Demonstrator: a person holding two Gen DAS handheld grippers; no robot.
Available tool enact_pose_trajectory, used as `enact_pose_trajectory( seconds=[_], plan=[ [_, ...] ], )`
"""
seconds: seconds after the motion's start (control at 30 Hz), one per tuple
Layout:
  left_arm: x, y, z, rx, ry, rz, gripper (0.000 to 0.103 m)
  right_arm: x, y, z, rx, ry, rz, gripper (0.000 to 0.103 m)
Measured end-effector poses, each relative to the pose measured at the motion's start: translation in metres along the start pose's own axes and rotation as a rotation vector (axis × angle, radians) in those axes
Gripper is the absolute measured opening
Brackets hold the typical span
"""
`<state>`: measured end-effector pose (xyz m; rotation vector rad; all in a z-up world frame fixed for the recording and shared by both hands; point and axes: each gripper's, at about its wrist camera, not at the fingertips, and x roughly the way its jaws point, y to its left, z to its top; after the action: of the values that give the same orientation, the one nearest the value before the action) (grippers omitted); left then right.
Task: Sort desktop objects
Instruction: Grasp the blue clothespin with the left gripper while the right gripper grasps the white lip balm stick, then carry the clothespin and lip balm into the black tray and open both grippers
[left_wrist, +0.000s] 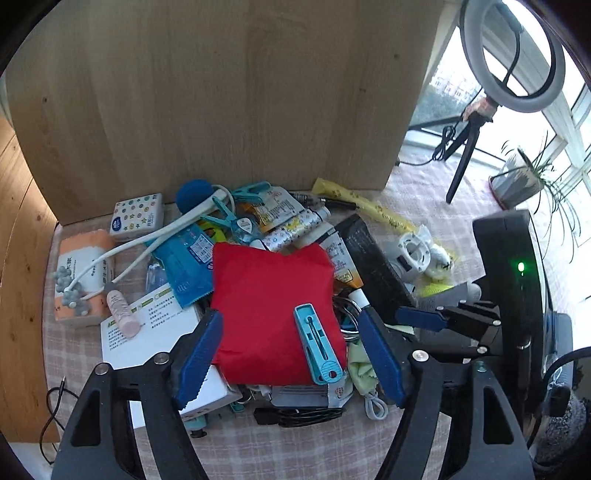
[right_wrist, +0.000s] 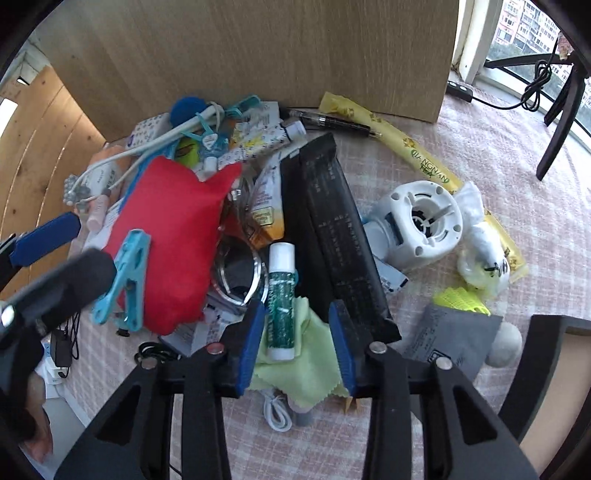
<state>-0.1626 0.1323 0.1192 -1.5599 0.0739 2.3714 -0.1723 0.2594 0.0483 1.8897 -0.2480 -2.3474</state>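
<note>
A big pile of things lies on the table (right_wrist: 424, 122), in front of a wooden board (left_wrist: 221, 92) that stands behind it. A cloth pouch (left_wrist: 273, 302) sits on top of the pile, and a clothes peg (left_wrist: 317, 343) lies on the pouch. To the right of the pouch lies a long flat packet (right_wrist: 332, 229). A small tube (right_wrist: 281, 299) lies between them, on a soft cloth (right_wrist: 306, 373). A round fan (right_wrist: 421, 225) lies right of the packet. A long tea stick (right_wrist: 417, 155) lies behind the fan.

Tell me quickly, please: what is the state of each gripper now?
Left gripper: open, holding nothing, above the red pouch.
Right gripper: open, holding nothing, a green-and-white tube lying between its fingers.
</note>
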Motion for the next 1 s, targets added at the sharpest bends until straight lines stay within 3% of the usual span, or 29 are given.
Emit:
enact_pose_trajectory(
  seconds=[0.23,0.43,0.57,0.77,1.0],
  plan=[
    [0.020,-0.004,0.000,0.022,0.062,0.042,0.060,0.008,-0.005,0.004,0.007,0.025,0.028,0.033],
    [0.028,-0.002,0.001,0.020,0.073,0.052,0.041,0.013,-0.006,0.002,0.010,0.048,0.059,0.022],
    [0.024,0.006,0.003,-0.011,0.062,0.029,0.013,0.012,-0.014,0.000,0.040,0.053,0.095,0.018],
    [0.021,0.015,0.000,-0.044,0.039,0.009,0.011,0.000,-0.033,-0.002,0.106,0.020,0.137,0.016],
    [0.011,0.021,-0.018,-0.081,-0.011,0.010,0.011,-0.023,-0.029,-0.017,0.069,-0.073,0.059,0.016]
  ],
)
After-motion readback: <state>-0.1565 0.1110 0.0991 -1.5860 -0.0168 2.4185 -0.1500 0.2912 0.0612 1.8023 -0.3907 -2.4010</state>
